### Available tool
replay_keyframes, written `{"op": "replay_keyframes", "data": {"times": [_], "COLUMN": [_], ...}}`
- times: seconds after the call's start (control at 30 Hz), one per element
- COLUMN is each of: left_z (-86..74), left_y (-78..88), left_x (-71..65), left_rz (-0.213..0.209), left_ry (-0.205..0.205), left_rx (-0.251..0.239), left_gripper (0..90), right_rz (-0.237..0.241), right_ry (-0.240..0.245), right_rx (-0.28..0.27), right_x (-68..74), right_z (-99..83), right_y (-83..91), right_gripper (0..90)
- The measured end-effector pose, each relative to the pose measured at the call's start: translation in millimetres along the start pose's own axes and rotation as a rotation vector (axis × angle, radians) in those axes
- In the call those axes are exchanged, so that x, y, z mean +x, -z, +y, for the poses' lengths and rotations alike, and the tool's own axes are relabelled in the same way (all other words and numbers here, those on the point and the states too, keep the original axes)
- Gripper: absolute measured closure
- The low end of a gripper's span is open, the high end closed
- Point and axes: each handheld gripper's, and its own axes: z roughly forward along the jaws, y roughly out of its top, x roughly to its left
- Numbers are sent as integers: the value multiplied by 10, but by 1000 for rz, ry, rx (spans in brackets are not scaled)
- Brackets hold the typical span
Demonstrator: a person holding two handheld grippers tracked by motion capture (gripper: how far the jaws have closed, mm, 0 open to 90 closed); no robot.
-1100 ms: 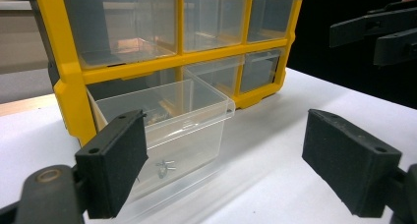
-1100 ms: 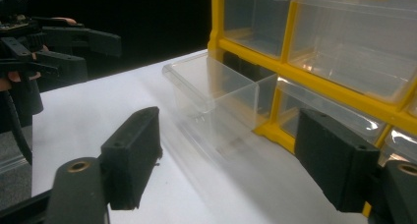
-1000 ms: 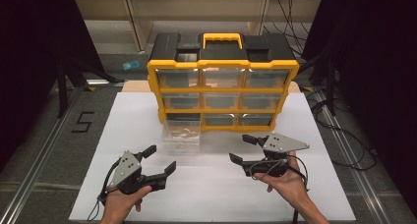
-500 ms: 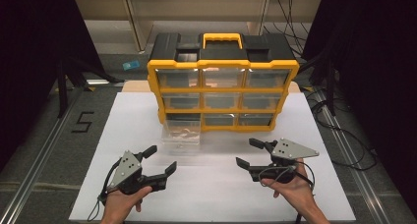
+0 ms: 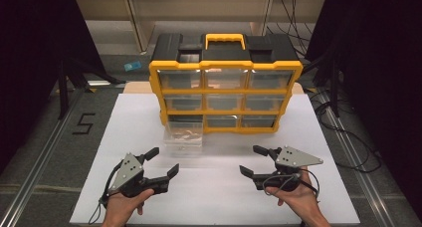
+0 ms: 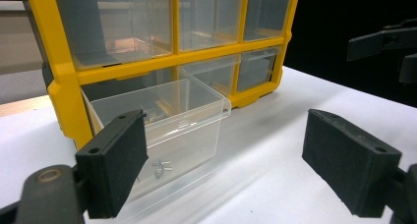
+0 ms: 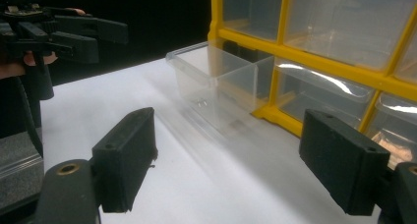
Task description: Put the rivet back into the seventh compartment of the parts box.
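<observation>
Sliding back toward the person's edge of the table, the right gripper (image 5: 258,162) now sits lower and further right than it did a second ago, while the left gripper (image 5: 162,162) holds the same spot near the front left of the white table (image 5: 224,197). Both hands come in from the bottom of the high view, palms cupped under the tools, each one angled inward toward the middle. The left hand (image 5: 122,207) grips from below with the grey plate tilted up; the right hand (image 5: 298,199) does the same, cable looping across its fingers. Jaws on both stand wide apart, nothing between them.

Ahead of them, the yellow organizer (image 5: 225,85) stands at the back of the table, and its clear drawer (image 5: 184,137) is pulled out of the bottom left slot, resting on the table in front. From the left gripper view the drawer (image 6: 167,116) lies just beyond the left jaw, with small metal pieces (image 6: 161,167) on its floor. From the right gripper view it (image 7: 216,81) sits well ahead, between the jaws' line of sight.
</observation>
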Motion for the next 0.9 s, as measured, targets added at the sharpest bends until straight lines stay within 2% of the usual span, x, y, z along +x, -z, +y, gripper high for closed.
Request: {"op": "replay_keyframes", "data": {"times": [0.37, 0.43, 0.53, 0.7, 0.9], "left_z": [-4, -5, -5, -4, -4], "left_y": [3, 3, 3, 2, -4], "left_x": [-3, -7, -5, -4, -9], "left_rz": [0, -1, -1, 1, -1], "left_ry": [-2, -1, -2, -3, -2], "left_rx": [2, 0, 1, -2, -2], "left_gripper": [168, 168, 168, 167, 167], "right_rz": [-3, 5, -20, -19, -27], "right_ry": [0, -23, 0, 10, 7], "right_rx": [2, -13, -10, -34, -25], "right_x": [30, 52, 57, 54, 43], "right_z": [-44, -58, -60, -61, -60], "right_y": [49, 61, 87, 72, 88], "right_gripper": [216, 210, 198, 198, 197]}}
